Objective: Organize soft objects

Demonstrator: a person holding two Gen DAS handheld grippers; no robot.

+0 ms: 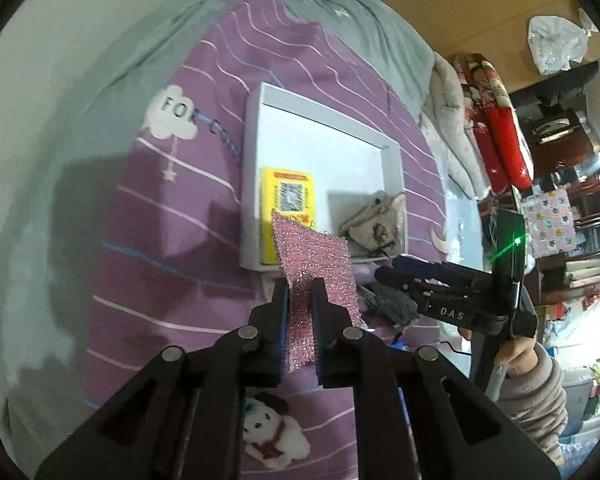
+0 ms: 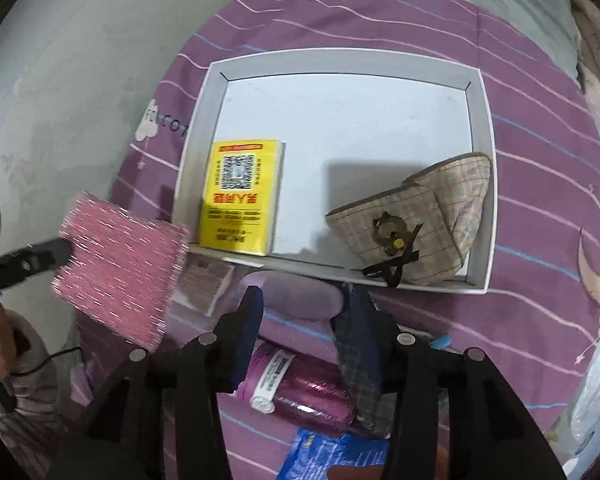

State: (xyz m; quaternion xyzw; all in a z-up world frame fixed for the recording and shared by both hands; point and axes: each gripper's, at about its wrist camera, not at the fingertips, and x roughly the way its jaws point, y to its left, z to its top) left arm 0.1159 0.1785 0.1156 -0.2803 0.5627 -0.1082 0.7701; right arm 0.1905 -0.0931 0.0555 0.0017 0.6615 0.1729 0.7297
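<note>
My left gripper [image 1: 302,292] is shut on a pink sparkly scouring cloth [image 1: 316,256], held in the air just in front of the near left corner of a white box [image 1: 392,184]. In the right wrist view the cloth [image 2: 120,260] hangs left of the box [image 2: 340,60]. Inside the box lie a yellow packet [image 2: 240,192] and a checked pouch with a bear [image 2: 412,220]. My right gripper [image 2: 304,300] stands open just before the box's near wall. A lilac soft item [image 2: 296,292] lies under its tips, and a dark plaid cloth [image 2: 356,364] is beside its right finger.
The box sits on a purple striped bedcover [image 2: 532,120], with a grey wall [image 2: 60,60] to the left. A magenta roll [image 2: 300,392] and a blue packet [image 2: 324,452] lie near me. A plush dog [image 1: 272,436] lies on the cover, and folded quilts [image 1: 496,128] are stacked to the right.
</note>
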